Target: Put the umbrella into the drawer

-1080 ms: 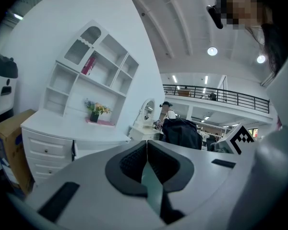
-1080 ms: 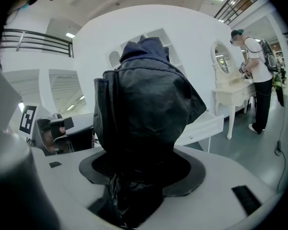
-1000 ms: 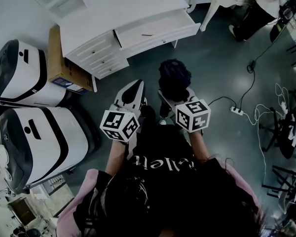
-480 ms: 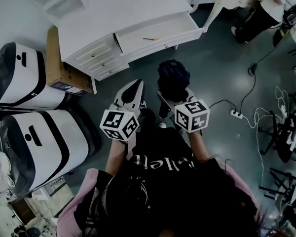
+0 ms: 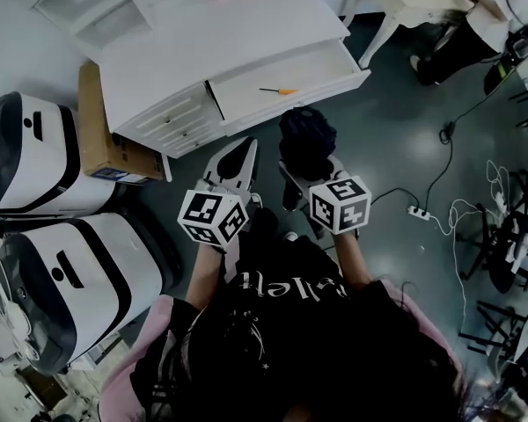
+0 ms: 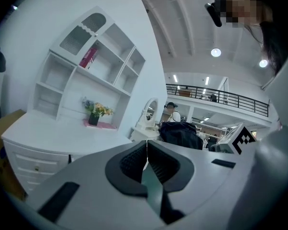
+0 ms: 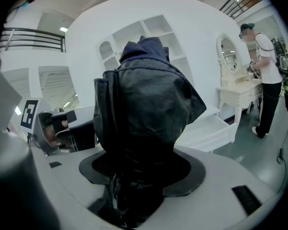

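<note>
Folded dark umbrella [image 5: 308, 137] gripped upright in right hand-held gripper [image 5: 310, 172], held above floor, just short of open drawer [image 5: 326, 60]. Left hand-held gripper [image 5: 239, 155] closed on nothing, held aside so path is left free. Drawer front edge faced; room inside judged ample, small orange item [image 5: 275, 90] mid-drawer to be avoided.

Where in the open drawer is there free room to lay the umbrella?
The drawer is mostly bare: one free patch lies on each side of the thin orange-handled tool near its middle. It is crowded only before the drawer front, where the right claw holds the umbrella.
</note>
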{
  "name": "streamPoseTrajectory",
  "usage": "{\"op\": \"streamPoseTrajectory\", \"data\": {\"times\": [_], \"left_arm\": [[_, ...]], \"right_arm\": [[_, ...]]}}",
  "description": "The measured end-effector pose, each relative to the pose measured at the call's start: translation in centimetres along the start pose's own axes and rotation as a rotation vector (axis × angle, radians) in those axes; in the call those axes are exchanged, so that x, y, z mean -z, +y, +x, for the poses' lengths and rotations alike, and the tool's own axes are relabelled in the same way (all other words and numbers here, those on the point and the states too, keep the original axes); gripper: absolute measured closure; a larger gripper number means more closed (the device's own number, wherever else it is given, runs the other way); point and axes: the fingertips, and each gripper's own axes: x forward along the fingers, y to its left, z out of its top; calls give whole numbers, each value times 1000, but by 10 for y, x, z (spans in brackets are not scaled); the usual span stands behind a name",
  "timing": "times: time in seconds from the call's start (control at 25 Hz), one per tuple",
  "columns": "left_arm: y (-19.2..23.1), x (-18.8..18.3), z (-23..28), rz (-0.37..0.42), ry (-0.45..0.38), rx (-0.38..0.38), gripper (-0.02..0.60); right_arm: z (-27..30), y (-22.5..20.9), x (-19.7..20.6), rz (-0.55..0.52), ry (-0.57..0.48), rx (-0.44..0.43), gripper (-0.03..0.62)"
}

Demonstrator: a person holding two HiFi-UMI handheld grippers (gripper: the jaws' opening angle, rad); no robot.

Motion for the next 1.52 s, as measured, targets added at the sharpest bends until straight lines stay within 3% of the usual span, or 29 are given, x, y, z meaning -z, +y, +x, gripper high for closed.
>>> {"op": "streamPoseTrajectory", "data": {"times": [0.76,1.16,1.52], "left_arm": [[129,-45,36,-24,-12,26,565],[148,-44,52,-52,-6,12,565],[168,-45,96,-67,-9,-81,565]], "right_arm": [[117,5,-61,-6,13,59,303],[141,-6,-68,-6,48,51,303],[175,-47,-90,-50,102,-20,303]]}}
